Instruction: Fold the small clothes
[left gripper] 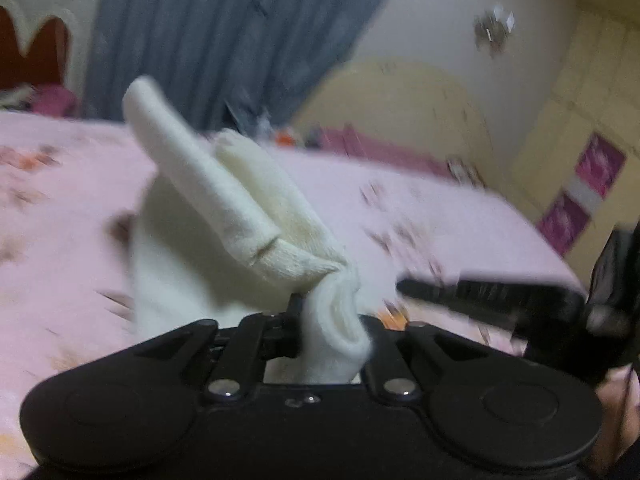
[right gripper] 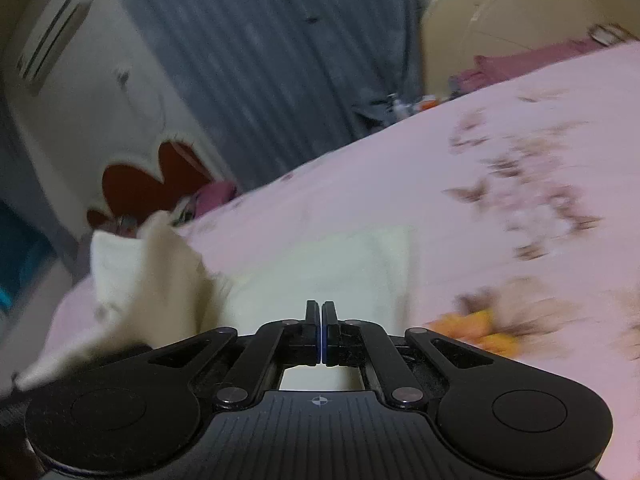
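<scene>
a cream folded cloth garment (left gripper: 240, 200) rises toward eleven o'clock from the left gripper (left gripper: 328, 312), above the pink floral bedsheet (left gripper: 60, 208); grey pleated curtain (left gripper: 224, 32) behind.

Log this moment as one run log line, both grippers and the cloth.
left gripper: shut on white cloth, lifted | right gripper: shut, empty | bed: another white piece lying flat

Each wrist camera looks forward and downward from close behind its gripper, both sharing the pink bed (left gripper: 60, 216) and grey curtain (right gripper: 256, 60).
</scene>
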Tool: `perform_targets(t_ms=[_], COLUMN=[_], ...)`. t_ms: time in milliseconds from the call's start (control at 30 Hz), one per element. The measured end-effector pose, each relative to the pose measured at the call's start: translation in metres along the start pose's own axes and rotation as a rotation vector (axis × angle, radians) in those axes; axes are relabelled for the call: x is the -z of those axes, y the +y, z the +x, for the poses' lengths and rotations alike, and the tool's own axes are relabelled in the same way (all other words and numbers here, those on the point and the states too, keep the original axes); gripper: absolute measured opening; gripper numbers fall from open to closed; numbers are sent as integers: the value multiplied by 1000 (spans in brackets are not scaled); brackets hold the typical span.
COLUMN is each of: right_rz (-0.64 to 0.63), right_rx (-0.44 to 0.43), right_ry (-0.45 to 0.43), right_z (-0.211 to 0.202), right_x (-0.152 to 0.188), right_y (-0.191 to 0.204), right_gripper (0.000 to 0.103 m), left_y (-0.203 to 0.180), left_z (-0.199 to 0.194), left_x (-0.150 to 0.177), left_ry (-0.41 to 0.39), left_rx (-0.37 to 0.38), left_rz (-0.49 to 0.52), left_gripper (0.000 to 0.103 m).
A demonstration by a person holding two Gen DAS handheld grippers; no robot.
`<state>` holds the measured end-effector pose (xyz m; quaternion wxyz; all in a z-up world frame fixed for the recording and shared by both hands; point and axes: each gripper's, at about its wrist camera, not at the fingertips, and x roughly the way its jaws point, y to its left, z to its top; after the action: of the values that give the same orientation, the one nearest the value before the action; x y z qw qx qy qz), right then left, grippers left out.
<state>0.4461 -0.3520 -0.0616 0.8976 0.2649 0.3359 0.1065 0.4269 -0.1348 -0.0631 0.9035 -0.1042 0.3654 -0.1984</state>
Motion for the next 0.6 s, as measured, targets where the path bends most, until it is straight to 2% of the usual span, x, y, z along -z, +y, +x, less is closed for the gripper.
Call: perform_targets(t_ms=[67, 100, 167, 233, 300, 333, 400, 500, 600], right_rz=[22, 24, 23, 18, 28, 32, 12, -20, -25], right_rx=[16, 25, 25, -6, -51, -77, -117, -151, -136], right_ry=[5, 5, -42, -30, 0, 24, 63, 119, 167], right_z=[-9, -11, -22, -29, -28, -25, -15, 5, 28], right_x=[-7, -10, -12, -12, -14, -13, -8, 0, 9], right_y=[-15, -21, -31, -36, -37, -36, -25, -9, -1], right_gripper=[2, 34, 89, 87, 63, 60, 59, 59, 59], left_y=[-18, -25, -31, -21, 5, 19, 54, 95, 107], left_z=[29, 34, 25, 6, -15, -19, -24, -18, -4], left_x=[12, 15, 12, 4, -5, -8, -14, -14, -9], left_ry=[112, 139, 105, 49, -25, -45, -47, -43, -16], left_rx=[41, 45, 93, 88, 38, 4, -74, -108, -114], left_rz=[7, 4, 10, 8, -6, -17, -50, -117, -142], left_gripper=[66, 70, 54, 46, 46, 46, 45, 35, 34])
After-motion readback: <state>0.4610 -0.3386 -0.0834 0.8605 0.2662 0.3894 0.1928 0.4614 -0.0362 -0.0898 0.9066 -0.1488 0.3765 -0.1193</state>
